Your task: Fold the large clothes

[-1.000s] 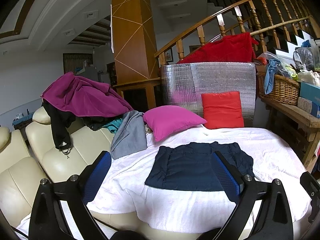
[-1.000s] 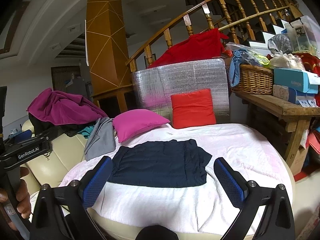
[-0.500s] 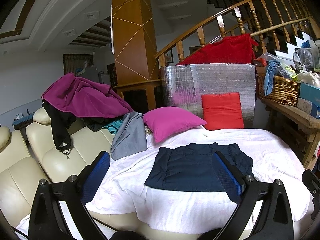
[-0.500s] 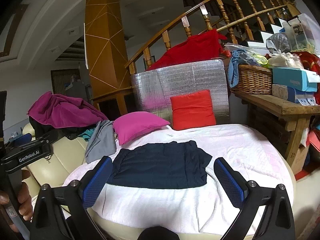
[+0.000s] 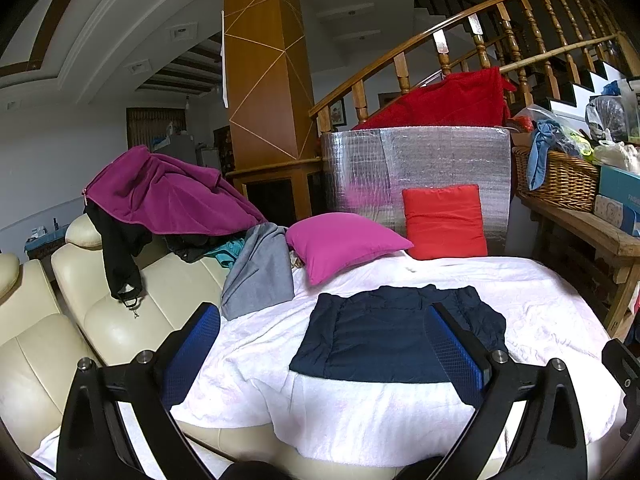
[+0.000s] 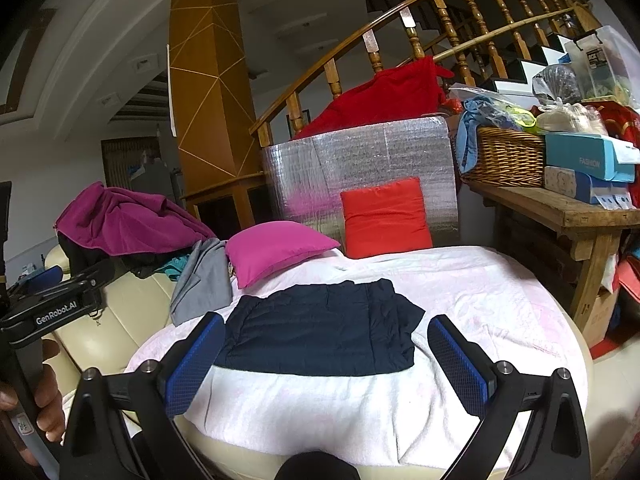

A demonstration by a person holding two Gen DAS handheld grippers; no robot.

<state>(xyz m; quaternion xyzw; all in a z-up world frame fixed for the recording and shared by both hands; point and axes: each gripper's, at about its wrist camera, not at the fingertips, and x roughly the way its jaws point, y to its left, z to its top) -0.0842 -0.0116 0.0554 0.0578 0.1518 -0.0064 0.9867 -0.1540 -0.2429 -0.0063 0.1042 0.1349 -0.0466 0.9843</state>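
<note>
Navy garment [image 5: 394, 334] lies folded flat on white sheet [image 5: 360, 412], ahead of both grippers; left gripper [image 5: 324, 350] and right gripper [image 6: 326, 356] jaws wide apart, empty; apparently hovering short of it

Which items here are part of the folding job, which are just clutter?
Job: navy garment on white blanket; left gripper, right gripper, both open.
Clutter: pink pillow, red cushion, wicker basket.

Black garment [image 5: 120, 252] mostly hidden under magenta jacket [image 5: 168, 196] — shape unclear
</note>
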